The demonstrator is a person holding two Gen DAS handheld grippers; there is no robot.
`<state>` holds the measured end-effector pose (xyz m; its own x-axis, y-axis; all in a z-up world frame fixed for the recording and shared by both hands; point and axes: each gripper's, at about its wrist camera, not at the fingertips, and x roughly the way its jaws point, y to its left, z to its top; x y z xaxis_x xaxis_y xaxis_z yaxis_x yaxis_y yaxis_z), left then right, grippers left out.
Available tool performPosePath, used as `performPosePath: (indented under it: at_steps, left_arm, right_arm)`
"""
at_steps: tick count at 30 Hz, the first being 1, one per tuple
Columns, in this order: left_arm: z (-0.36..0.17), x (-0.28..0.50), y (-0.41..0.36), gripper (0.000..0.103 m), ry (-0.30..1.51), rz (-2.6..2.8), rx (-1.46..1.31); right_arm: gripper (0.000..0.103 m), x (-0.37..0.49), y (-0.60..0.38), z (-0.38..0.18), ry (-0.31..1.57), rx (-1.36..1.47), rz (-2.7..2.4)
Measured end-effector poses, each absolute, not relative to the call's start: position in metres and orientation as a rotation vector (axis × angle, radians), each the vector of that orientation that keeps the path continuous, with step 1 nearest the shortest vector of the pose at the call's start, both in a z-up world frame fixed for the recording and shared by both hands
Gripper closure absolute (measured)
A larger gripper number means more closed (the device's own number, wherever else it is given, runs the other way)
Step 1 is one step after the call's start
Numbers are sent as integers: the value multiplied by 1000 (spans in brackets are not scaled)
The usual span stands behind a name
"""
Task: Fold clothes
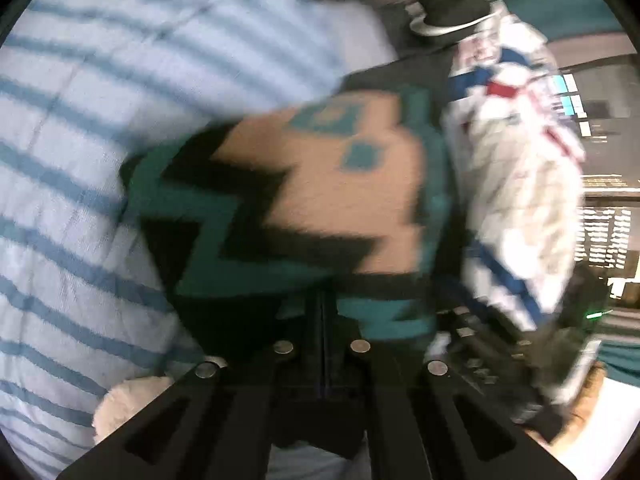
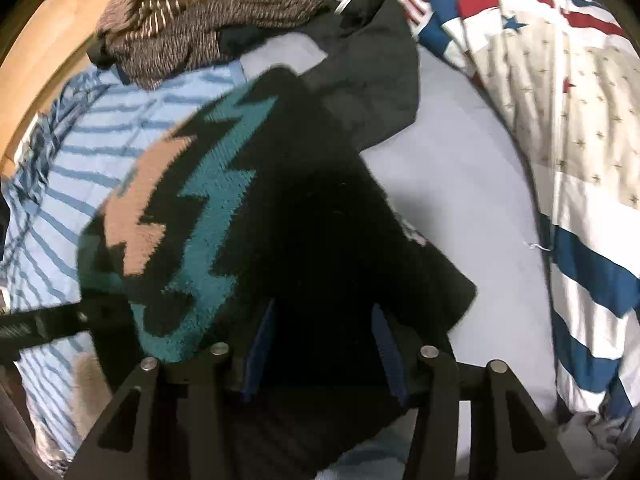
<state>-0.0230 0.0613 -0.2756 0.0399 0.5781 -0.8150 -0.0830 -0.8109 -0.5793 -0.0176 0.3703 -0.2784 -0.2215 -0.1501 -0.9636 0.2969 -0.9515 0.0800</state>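
The black sweater (image 2: 256, 208) with teal and tan zigzags is the piece in hand, bunched up over a pale striped shirt (image 2: 120, 128), partly lifted and not lying flat. The left tongs (image 1: 324, 312) are pinched together on a fold of its knit, and the blur there suggests motion. The right tongs (image 2: 324, 340) stand apart with dark sweater cloth lying between the fingers; whether they press on it cannot be told.

Beside the sweater lies a bare patch of light sheet (image 2: 460, 184), and past that a stars-and-stripes cloth (image 2: 580, 120) hangs crumpled. A brown knit (image 2: 208, 24) is heaped at the far end, against a wooden edge (image 2: 52, 40).

Judging by this, folding is at an early stage: the sweater shows no neat crease, and the other garments look unfolded.
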Motion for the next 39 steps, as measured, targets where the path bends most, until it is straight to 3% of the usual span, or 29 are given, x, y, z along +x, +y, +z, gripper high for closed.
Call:
performPosePath:
  at_steps: [5, 9, 13, 18, 21, 23, 24, 25, 26, 32, 34, 39]
  left_arm:
    - [-213, -33, 93, 100, -347, 1960, -1663]
    - [-258, -47, 138, 100, -203, 1912, -1835]
    - [-281, -46, 133, 100, -317, 1943, -1782]
    - [-267, -38, 141, 100, -280, 1955, -1776]
    - [-247, -28, 133, 99, -376, 1901, -1794]
    - [-234, -15, 120, 91, -368, 1885, -1815]
    - [-228, -9, 114, 73, -364, 1877, -1826]
    - [-226, -6, 110, 47, -336, 1884, -1843]
    - [-227, -4, 107, 37, -341, 1897, -1847]
    - [-259, -7, 119, 35, -237, 1930, -1871]
    - [-261, -6, 128, 35, -152, 1975, -1839]
    - [-259, -5, 127, 35, -139, 1982, -1838]
  right_arm:
    - [54, 7, 370, -246, 136, 1652, -2275]
    - [56, 8, 353, -276, 226, 1716, -2188]
    - [56, -4, 354, -295, 206, 1742, -2212]
    - [55, 3, 353, -294, 262, 1715, -2250]
    - [57, 8, 355, -278, 288, 1703, -2246]
    - [55, 8, 363, -261, 270, 1674, -2260]
    - [55, 9, 366, -255, 270, 1666, -2264]
    - [55, 7, 366, -255, 289, 1673, -2261]
    - [55, 5, 364, -260, 315, 1691, -2249]
    - [55, 4, 354, -296, 362, 1744, -2214]
    - [55, 2, 356, -295, 336, 1752, -2216]
    - [55, 3, 358, -288, 346, 1741, -2221]
